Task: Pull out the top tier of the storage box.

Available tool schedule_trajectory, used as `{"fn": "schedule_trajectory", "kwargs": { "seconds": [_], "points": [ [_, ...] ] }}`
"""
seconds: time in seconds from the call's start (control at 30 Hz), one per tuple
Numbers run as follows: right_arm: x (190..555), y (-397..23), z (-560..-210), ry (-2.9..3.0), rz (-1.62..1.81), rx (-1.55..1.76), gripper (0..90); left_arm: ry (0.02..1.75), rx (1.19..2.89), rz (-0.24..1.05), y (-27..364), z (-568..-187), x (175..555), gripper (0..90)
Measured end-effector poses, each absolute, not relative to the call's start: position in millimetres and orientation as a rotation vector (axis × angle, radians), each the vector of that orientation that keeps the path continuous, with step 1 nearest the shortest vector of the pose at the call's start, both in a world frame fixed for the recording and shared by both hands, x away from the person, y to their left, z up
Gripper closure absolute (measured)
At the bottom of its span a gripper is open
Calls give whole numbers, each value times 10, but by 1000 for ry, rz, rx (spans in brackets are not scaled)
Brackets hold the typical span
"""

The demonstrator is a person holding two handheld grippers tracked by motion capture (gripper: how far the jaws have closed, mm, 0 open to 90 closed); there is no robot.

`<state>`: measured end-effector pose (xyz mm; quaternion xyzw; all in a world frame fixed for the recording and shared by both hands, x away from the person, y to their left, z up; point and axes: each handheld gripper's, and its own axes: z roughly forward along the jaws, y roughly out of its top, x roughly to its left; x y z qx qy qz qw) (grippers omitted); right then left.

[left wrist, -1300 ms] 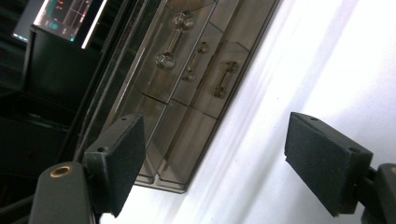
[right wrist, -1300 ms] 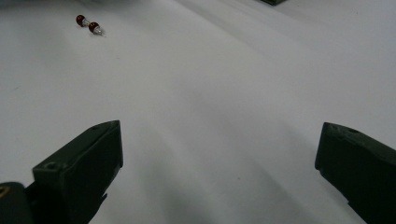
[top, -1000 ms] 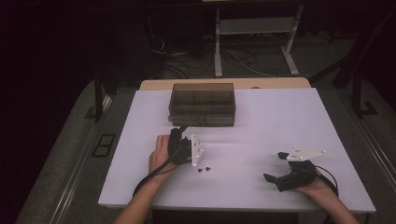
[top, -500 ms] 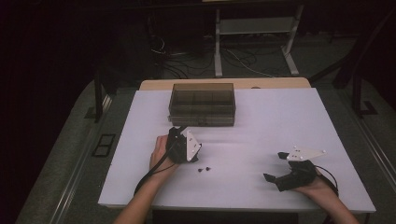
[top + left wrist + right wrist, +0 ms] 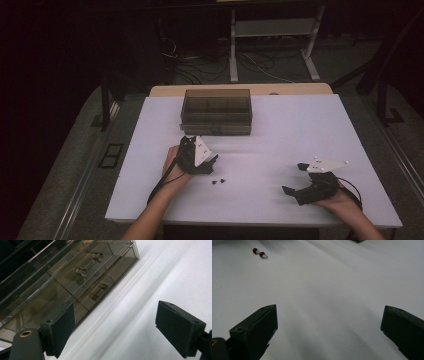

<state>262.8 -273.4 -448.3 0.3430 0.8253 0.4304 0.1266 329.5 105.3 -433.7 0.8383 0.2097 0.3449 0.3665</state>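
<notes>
Dim workshop floor with tangled cables and a white metal stand surrounds a white rectangular table point(image 5: 300, 130) seen from above. At the table's far side sits a smoky translucent plastic drawer box point(image 5: 216, 111) with small clear handles on its drawer fronts, all drawers shut as far as can be told.

Just in front of the box, the left gripper point(image 5: 202, 162), black with a pale three-cornered plate on top, is held low over the table by the person's left hand. Its jaws stand wide apart and have just been opening, with nothing between them; its own camera looks along the pads toward the drawer fronts point(image 5: 87, 277).

Two small dark red beads on short metal pins point(image 5: 260, 253) lie loose on the table, touching or nearly so, just beside the left gripper on its right.

The right gripper point(image 5: 300, 182) rests near the table's front right, well apart from the beads, jaws wide apart and empty.

Judging by this, the work is at the reaching stage: nothing is grasped. The next move likely calls for narrowing the jaws around a bead or a drawer handle, both very small targets.
</notes>
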Motion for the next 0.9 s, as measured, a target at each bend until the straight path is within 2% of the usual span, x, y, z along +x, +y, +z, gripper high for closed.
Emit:
{"fn": "schedule_trajectory", "kwargs": {
  "seconds": [0.9],
  "points": [
    [2627,-2734,-4484,2403,1249,998,4,721,1980,449,1206,-4312,3439,110]
  ]
}}
